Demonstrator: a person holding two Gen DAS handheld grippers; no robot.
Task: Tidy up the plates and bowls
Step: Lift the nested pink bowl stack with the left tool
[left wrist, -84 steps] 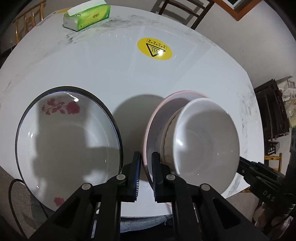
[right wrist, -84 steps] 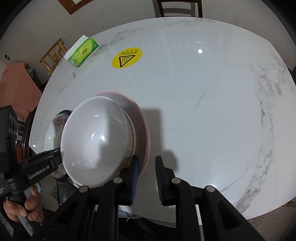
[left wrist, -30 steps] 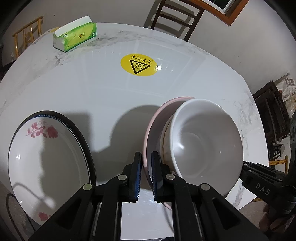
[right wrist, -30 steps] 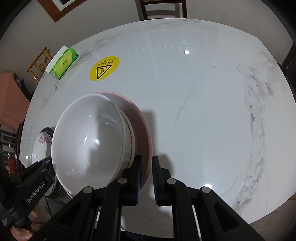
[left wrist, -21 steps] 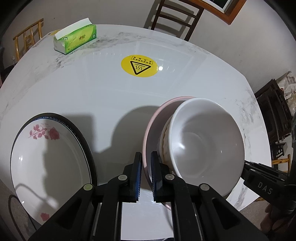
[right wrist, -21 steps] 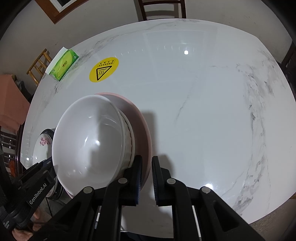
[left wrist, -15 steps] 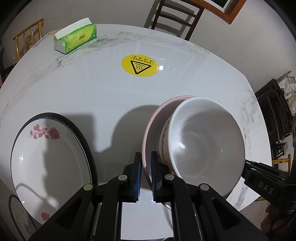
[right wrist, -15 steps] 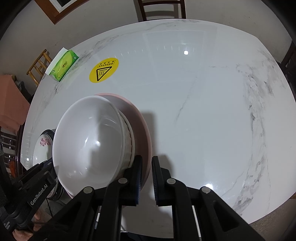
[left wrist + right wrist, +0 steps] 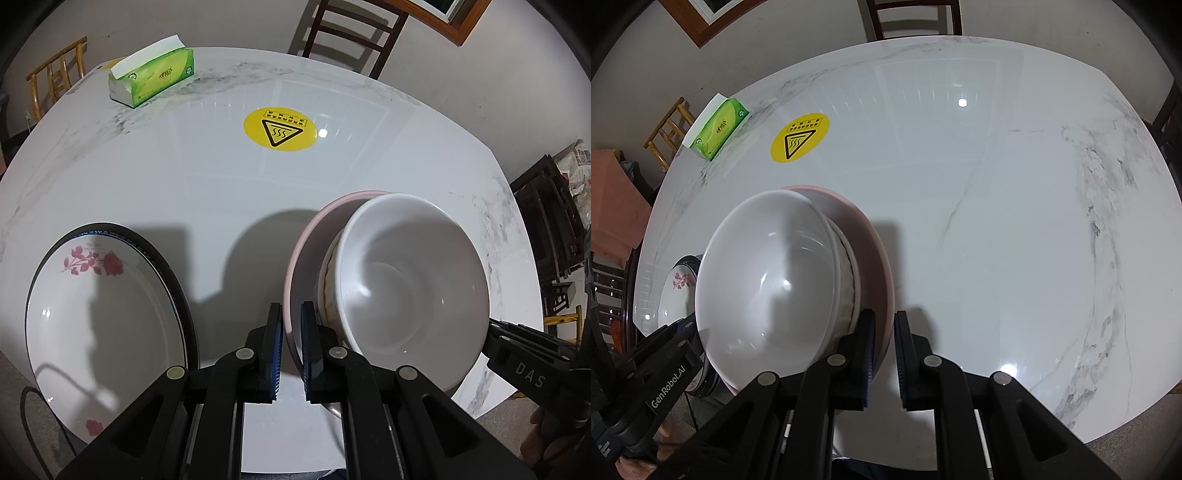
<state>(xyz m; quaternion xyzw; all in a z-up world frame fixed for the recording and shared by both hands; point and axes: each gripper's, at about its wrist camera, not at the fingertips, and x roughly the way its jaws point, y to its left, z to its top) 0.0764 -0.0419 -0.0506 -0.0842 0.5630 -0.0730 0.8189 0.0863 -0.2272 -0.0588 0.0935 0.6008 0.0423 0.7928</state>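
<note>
Pink and shallow, the round plate (image 9: 301, 258) sits over the near edge of the white marble round table (image 9: 207, 184), carrying a ribbed cream bowl (image 9: 330, 275) with a glossy white bowl (image 9: 410, 273) nested inside. Left gripper (image 9: 291, 345) is clamped on the plate's left rim, right gripper (image 9: 884, 356) clamped on its right rim. Just beside, to the left, lies the black-rimmed white plate with red roses (image 9: 99, 317). Farther out: a round yellow warning sticker (image 9: 280, 129) and a green tissue box (image 9: 151, 81).

White bowl (image 9: 410, 273) nested on pink plate (image 9: 306, 254); rose-patterned plate (image 9: 99, 317) lies beside.
</note>
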